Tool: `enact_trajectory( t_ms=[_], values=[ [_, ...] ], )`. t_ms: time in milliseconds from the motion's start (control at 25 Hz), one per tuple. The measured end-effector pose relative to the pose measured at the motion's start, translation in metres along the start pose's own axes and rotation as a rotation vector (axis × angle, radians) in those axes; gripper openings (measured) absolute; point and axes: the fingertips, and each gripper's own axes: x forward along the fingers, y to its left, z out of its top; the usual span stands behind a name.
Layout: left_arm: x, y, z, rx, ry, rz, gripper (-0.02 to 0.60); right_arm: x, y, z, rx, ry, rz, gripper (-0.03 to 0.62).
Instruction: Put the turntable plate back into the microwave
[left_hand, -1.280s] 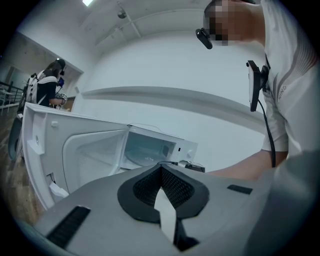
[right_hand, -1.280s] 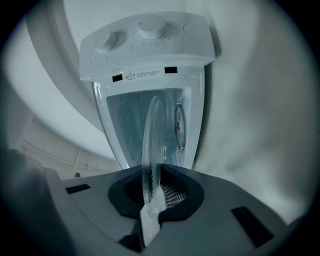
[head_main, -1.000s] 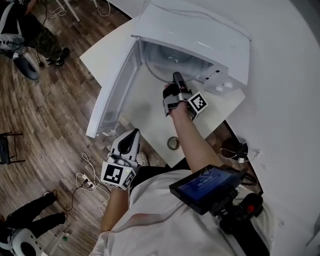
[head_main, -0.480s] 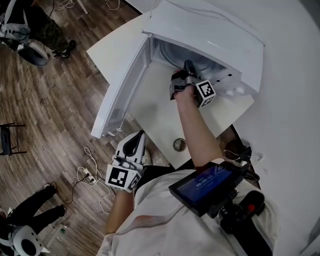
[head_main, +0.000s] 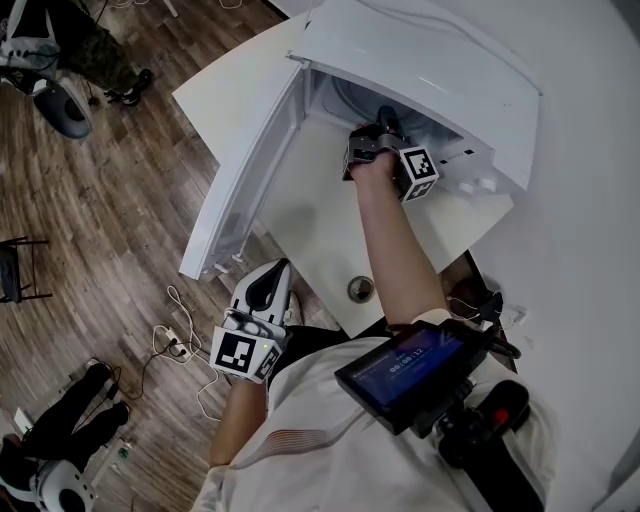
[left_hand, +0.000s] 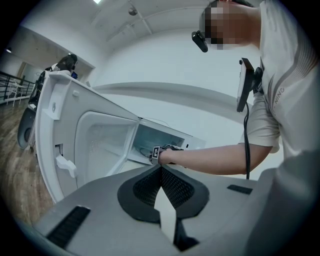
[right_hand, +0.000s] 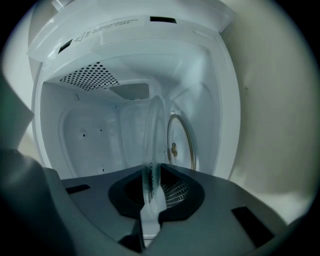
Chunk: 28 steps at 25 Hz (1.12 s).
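Microwave (head_main: 420, 60) first: it sits on the white table (head_main: 310, 220) with its door (head_main: 250, 150) swung wide to my left, so nothing blocks the mouth and I need only mind the cavity walls. My right gripper view shows the cavity turned on its side, with the floor standing at the right of that view. The turntable plate (right_hand: 152, 145), clear glass seen edge-on, is already inside the cavity. It hangs apart from the floor, roughly parallel to it and not yet seated. On the floor lies the roller ring (right_hand: 187, 142), with the small drive hub (right_hand: 173, 148) at its middle. I judge the job now is to centre the plate over that hub before lowering it. I should bring it down flat so the rim lands on the ring all round and does not tip on one edge. Glass held at one edge wants to droop and slip, so I would go slowly and let go only once it bears its own weight. My right gripper (right_hand: 151, 187) has its fingers narrow, pinching the plate's near rim between the pads. My left gripper (left_hand: 161, 169) hangs low by my side with its fingers closed together on nothing. It is well clear of the door, and I judge it best left there.
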Motion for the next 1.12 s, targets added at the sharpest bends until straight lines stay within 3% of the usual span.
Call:
enact_trajectory(
  t_ms=[200,520,640,720,1120],
  values=[
    [0.0,0.005,0.002,-0.004,-0.001,0.001,0.011,0.007,0.006,-0.005,-0.03,0.006,-0.019,0.029],
    [0.001,0.007,-0.003,-0.023,0.011,-0.003,0.011,0.013,0.003,-0.011,-0.017,0.102,-0.089,0.038],
    [0.001,0.006,-0.004,-0.028,0.015,-0.009,0.011,0.012,0.004,-0.015,-0.015,0.136,-0.104,0.079],
    [0.001,0.006,-0.004,-0.03,0.017,-0.013,0.011,0.012,0.001,-0.018,0.003,0.154,-0.127,0.155],
    [-0.006,0.009,-0.008,-0.059,0.028,0.0,0.011,0.006,-0.004,-0.035,0.012,0.33,-0.16,0.163]
  ],
)
